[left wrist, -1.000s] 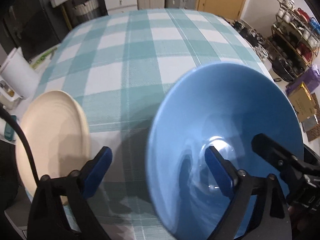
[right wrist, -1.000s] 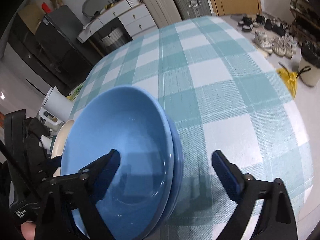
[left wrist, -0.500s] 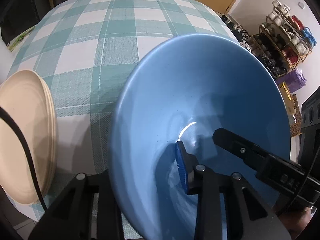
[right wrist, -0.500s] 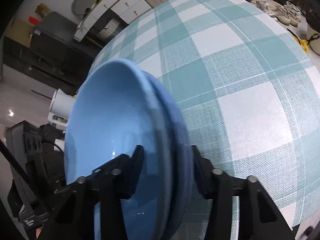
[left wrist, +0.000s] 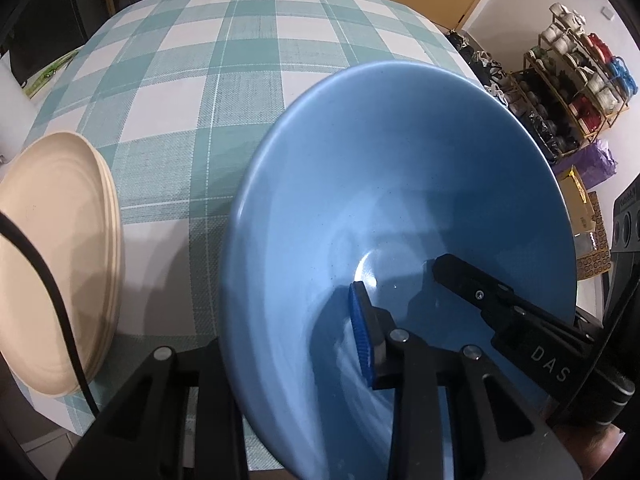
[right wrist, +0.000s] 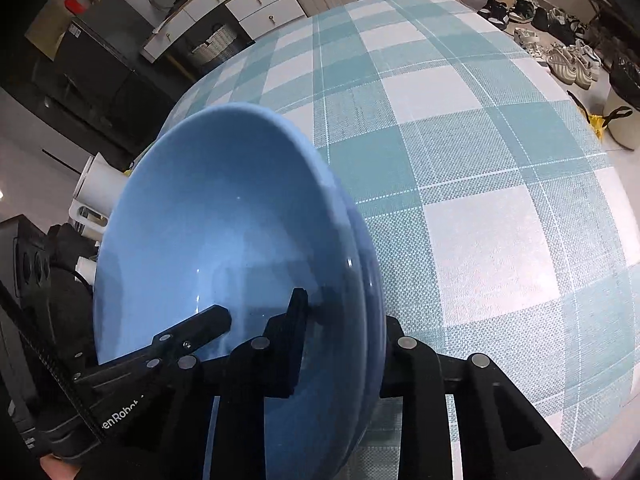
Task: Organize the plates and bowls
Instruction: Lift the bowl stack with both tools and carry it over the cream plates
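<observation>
Two blue bowls (right wrist: 224, 240) sit nested one inside the other near the front edge of the worktop (right wrist: 480, 160), which is covered by a teal and white checked cloth. In the right wrist view the two rims show as a doubled edge.

The left gripper (left wrist: 288, 340) is clamped on the near left rim of the bowls: its blue-padded inner finger (left wrist: 360, 336) lies against the inside wall, the outer one is hidden behind the rim. Its jaws have just been closing, with the bowl wall between them.

The right gripper (right wrist: 344, 328) grips the opposite rim, one black finger (right wrist: 294, 320) inside the bowl and the other outside the stacked rims. Its jaws have just been closing as well, the rims between them. Each gripper's inner finger shows in the other's view, reaching into the bowl.

Left of the bowls, apart from them, a stack of cream plates (left wrist: 56, 264) rests at the worktop's left front corner. A black cable (left wrist: 52, 300) crosses in front of the plates.

Beyond the worktop stand white drawers (right wrist: 240, 4) and a rack of shoes (left wrist: 576, 80).
</observation>
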Tool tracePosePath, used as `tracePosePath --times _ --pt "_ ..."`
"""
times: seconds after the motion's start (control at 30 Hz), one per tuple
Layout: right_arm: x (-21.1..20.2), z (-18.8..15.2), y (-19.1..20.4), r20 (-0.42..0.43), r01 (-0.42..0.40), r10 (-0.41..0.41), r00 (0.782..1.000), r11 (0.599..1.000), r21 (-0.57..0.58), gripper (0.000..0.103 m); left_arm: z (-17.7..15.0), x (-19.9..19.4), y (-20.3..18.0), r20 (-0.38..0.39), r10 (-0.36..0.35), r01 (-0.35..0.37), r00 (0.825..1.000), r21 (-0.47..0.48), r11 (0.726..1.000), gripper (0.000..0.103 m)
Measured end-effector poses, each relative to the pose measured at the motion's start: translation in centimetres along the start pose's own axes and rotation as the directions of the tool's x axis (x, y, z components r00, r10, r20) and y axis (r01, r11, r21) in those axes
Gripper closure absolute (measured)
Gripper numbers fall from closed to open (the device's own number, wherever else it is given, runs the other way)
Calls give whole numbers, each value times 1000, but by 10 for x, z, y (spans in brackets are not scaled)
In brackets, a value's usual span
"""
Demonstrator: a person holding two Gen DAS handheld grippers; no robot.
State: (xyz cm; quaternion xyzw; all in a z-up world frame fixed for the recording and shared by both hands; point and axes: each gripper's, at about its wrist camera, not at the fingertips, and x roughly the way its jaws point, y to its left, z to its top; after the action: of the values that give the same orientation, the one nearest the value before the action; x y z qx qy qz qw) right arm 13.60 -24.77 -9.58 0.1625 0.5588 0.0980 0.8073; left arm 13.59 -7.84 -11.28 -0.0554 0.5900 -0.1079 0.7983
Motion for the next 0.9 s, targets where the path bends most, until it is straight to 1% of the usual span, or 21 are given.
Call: tracePosePath --times 0.2,0.33,0.53,0.67,0.77,0.9 --pt "-3 1 1 20 -27 27 999 1000 4 78 0 -7 -1 16 11 -11 1000 12 1000 73" --pt "-9 1 9 36 -28 28 999 1000 -6 78 1 -15 2 32 9 -10 999 8 1000 73" --pt "-15 3 29 57 -38 40 998 999 -38 78 2 -29 11 68 27 -26 997 -2 1000 73" --pt "-17 1 42 46 -53 55 997 998 -42 78 1 -39 22 87 41 -39 995 -16 999 73" --pt "-25 2 55 52 -49 52 997 997 -67 78 1 -50 32 100 28 -24 995 -40 999 74" --pt "-35 4 74 48 -57 61 997 996 -73 79 -1 -69 41 141 37 -29 989 -55 998 74"
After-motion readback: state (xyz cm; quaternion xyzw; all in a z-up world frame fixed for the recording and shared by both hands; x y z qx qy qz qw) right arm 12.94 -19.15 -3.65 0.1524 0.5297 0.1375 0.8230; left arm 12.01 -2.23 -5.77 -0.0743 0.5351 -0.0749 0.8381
